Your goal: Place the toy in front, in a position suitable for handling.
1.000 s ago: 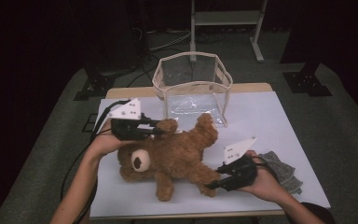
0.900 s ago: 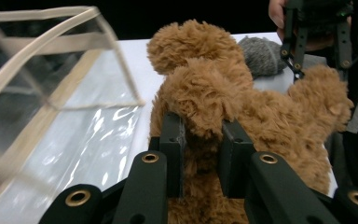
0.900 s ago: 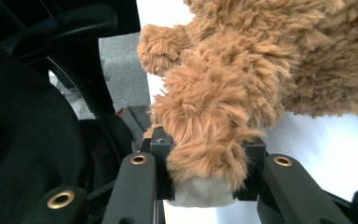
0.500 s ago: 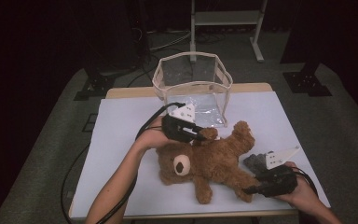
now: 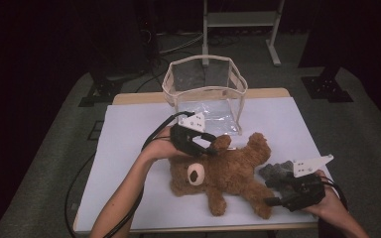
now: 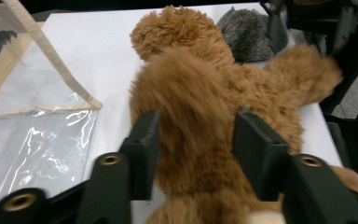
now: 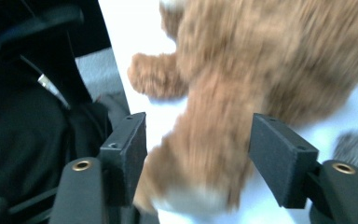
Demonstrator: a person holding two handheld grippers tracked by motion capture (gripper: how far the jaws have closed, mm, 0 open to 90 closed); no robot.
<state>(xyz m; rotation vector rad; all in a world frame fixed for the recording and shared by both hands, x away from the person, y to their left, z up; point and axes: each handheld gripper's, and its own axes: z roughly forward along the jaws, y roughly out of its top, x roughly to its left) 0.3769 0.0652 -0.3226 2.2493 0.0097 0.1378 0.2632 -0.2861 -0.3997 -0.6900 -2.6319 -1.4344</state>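
Brown and fluffy, the teddy bear lies on its back on the white table, just in front of the clear bag. The left gripper has just been opening around one bear arm. The right gripper has just been opening around one leg, its pads off the fur, beside a grey fluffy toy.

One teddy bear; one clear bag; one grey toy

A dim recording lab is showing here: white table standing on grey carpet, cables trailing far behind.
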